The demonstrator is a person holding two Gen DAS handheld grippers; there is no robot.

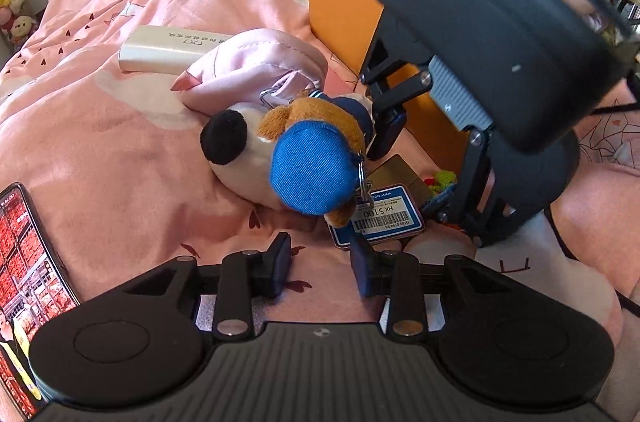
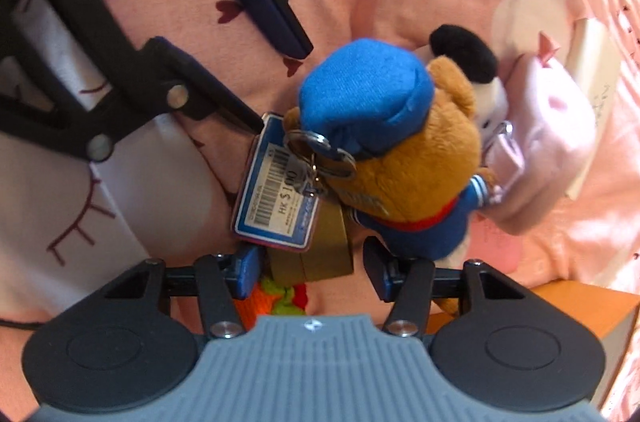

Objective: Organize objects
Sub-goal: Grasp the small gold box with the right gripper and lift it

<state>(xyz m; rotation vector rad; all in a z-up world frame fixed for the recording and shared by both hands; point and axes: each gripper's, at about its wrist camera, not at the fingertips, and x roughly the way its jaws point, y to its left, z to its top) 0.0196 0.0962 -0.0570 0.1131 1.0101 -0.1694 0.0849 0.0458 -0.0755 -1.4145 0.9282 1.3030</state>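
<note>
My right gripper (image 2: pixel 312 272) points straight down with its jaws apart, straddling a small brass-coloured box (image 2: pixel 320 246); the pads do not press on it as far as I can tell, so nothing is held. My left gripper (image 1: pixel 322 270) hangs just beside the pile, jaws also apart and empty over the pink bedspread (image 1: pixel 120 150). Just beyond the right fingers lies the teddy bear keychain (image 2: pixel 400 150) in its blue cap, its price tag (image 2: pixel 276 182) resting on the brass box, and a pink satin pouch (image 2: pixel 548 150) touches the bear's far side. A cream box (image 1: pixel 160 52) sits behind the pouch, a phone (image 1: pixel 28 262) near the bedspread's left edge, and an orange box (image 1: pixel 344 18) stands past the pile. I judge the sorting barely begun: everything lies loose in a heap, nothing visibly put away.
</note>
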